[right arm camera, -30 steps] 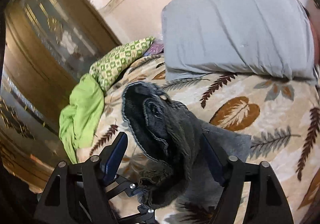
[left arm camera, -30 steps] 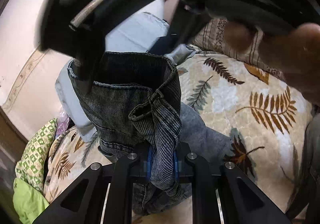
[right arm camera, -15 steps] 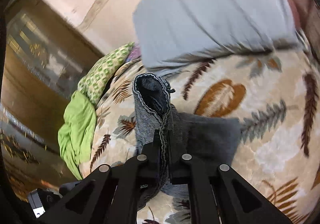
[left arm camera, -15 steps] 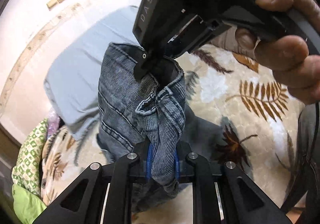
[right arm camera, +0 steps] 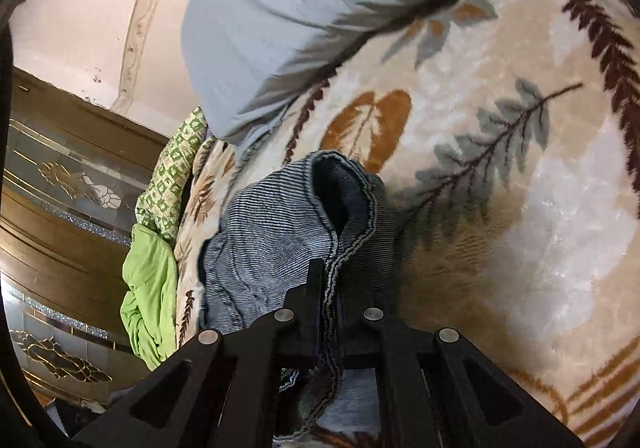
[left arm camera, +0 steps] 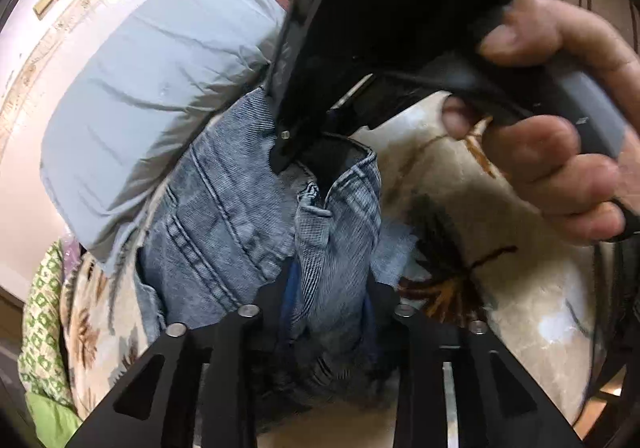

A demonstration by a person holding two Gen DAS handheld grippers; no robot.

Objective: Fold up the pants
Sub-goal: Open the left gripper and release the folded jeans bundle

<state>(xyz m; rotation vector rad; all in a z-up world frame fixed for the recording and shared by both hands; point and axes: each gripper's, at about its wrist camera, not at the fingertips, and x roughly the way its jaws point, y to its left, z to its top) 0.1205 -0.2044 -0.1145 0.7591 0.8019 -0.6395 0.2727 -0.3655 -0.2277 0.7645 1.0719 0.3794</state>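
Blue-grey denim pants (left arm camera: 224,216) hang bunched just above a leaf-patterned blanket (left arm camera: 460,188). My left gripper (left arm camera: 330,304) has a thick fold of the denim between its jaws, which are opening; the cloth sits loosely there. In the right wrist view my right gripper (right arm camera: 330,288) is shut on a stitched edge of the pants (right arm camera: 272,240), with an open tube of the cloth standing beyond it. The right gripper (left arm camera: 296,152) also shows from the left wrist, held by a hand (left arm camera: 552,168), its tip pinching the denim's far rim.
A grey pillow (right arm camera: 300,8) lies at the head of the bed, close behind the pants. Green cloths (right arm camera: 148,288) are piled at the bed's left edge beside a dark wooden cabinet (right arm camera: 60,208). The blanket (right arm camera: 500,188) stretches to the right.
My right gripper went from wide open around the denim to shut on its edge and sank towards the bed. The left jaws have spread wider, and that hand came lower too.
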